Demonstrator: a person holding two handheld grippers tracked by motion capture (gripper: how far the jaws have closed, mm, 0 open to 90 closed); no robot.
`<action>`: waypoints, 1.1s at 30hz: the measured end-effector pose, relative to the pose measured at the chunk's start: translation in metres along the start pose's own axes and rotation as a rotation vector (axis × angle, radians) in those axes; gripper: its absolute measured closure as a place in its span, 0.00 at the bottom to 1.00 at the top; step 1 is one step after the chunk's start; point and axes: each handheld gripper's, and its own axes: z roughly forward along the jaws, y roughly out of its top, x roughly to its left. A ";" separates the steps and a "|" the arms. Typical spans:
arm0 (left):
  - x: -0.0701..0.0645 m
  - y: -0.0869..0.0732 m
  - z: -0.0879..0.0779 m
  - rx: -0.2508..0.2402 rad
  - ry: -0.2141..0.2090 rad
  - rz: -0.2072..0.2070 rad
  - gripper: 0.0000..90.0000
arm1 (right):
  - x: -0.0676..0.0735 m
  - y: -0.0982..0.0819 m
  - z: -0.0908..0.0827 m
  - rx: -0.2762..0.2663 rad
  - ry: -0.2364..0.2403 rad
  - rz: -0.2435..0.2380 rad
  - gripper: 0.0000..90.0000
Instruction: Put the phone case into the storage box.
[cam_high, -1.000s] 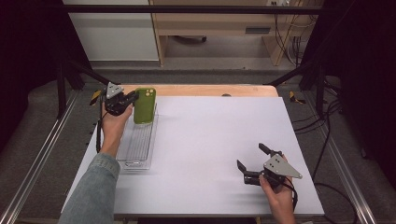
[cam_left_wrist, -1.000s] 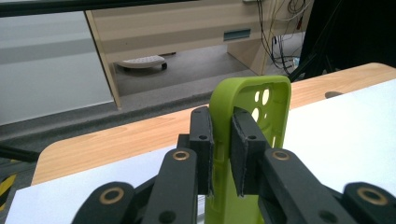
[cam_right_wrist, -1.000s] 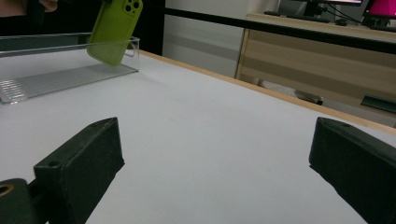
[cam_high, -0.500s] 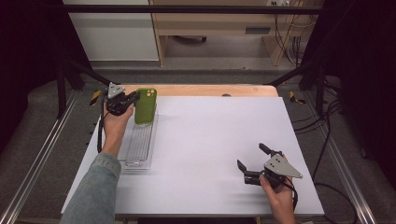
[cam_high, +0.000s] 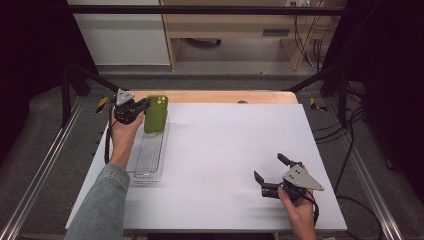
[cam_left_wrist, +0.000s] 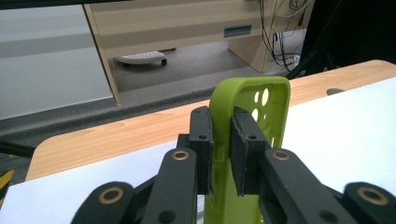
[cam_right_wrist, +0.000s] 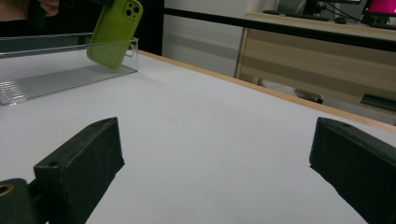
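Left gripper (cam_high: 141, 106) clamps a lime-green soft phone case (cam_high: 155, 114) over a clear plastic tray (cam_high: 148, 160).

At about ten o'clock on the white table (cam_high: 220, 145), the left gripper's two black jaws pinch one side wall of the case, one pad (cam_left_wrist: 201, 140) outside and one inside, as the left gripper view shows. The case stands tilted, camera cut-outs uppermost, its lower end inside the far end of the long ribbed tray; whether it touches the tray floor I cannot tell. At about five o'clock, well apart from the tray, the right gripper (cam_high: 270, 172) rests low over the table in the person's hand, jaws spread wide with nothing between them.
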 end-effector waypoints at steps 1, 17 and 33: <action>0.000 0.000 0.000 -0.001 0.001 0.001 0.88 | 0.000 0.000 0.000 0.000 0.000 0.000 0.03; -0.002 0.000 0.003 0.007 0.022 0.017 0.88 | 0.000 0.000 0.000 0.001 -0.005 0.004 0.03; -0.005 0.004 0.000 -0.028 0.116 0.043 0.55 | 0.000 0.000 0.000 0.002 -0.006 0.002 0.03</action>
